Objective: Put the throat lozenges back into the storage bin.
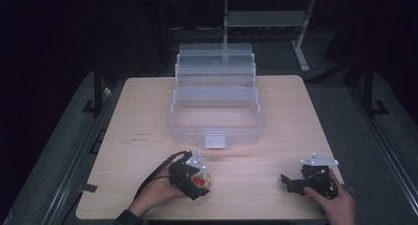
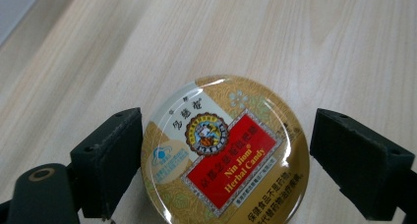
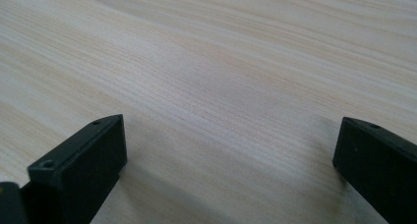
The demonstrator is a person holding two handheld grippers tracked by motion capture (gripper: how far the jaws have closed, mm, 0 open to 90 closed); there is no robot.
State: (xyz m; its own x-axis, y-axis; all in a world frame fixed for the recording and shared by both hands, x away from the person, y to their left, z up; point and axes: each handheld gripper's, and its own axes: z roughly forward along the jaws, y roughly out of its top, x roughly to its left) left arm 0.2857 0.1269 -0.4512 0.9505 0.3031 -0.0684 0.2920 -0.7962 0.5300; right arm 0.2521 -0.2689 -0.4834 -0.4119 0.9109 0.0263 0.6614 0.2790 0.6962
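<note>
The round gold tin [image 2: 225,155] read "Nin Jiom Herbal Candy" on a red panel, with Chinese characters around it. It lay on the pale wood-grain table [image 1: 276,156], at six o'clock from the clear tiered plastic box [image 1: 216,111]; the room behind was dark. The left gripper [image 1: 197,178] bracketed the tin, one jaw touching, the other just clear. The right gripper [image 1: 296,181] rested at four o'clock, jaws wide, holding nothing.

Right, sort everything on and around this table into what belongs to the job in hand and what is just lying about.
Part of the job:
- round gold candy tin with red label, lying between the left gripper's open jaws
- clear plastic tiered storage box, open, beyond the tin

Just there:
- right gripper, open over bare wood
- light wooden table
- grey metal stand behind the table
</note>
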